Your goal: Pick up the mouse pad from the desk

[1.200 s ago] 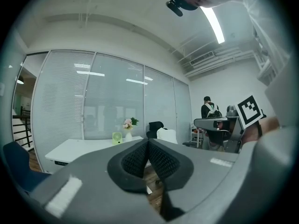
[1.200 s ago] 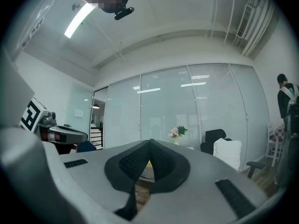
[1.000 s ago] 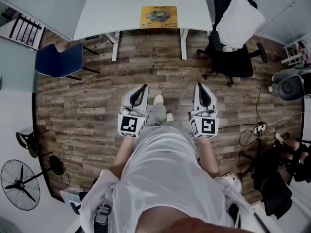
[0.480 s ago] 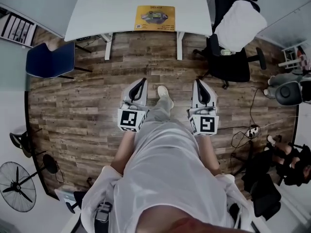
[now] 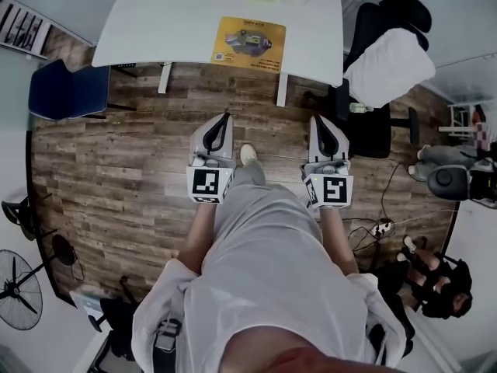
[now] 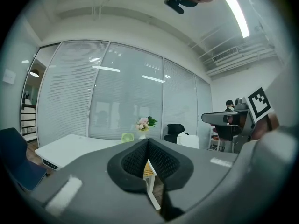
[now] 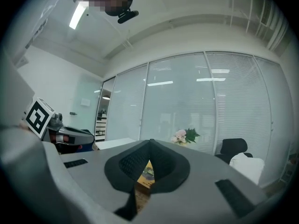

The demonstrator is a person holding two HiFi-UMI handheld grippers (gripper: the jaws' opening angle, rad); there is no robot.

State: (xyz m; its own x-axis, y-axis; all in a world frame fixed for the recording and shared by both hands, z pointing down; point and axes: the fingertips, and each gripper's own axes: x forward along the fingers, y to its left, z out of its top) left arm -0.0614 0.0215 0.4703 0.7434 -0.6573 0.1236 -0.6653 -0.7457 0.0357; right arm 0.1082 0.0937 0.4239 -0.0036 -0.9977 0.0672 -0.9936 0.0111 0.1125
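Mouse pad point(image 5: 248, 43) on desk point(image 5: 171, 14), chair point(image 5: 68, 92) at its left, office chair point(image 5: 371, 130) at right

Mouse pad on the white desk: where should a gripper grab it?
Probably the near edge, coming from the person's side. The mouse pad lies flat on the desk, with that edge close to the desk's front, so only its thin rim can be pinched.
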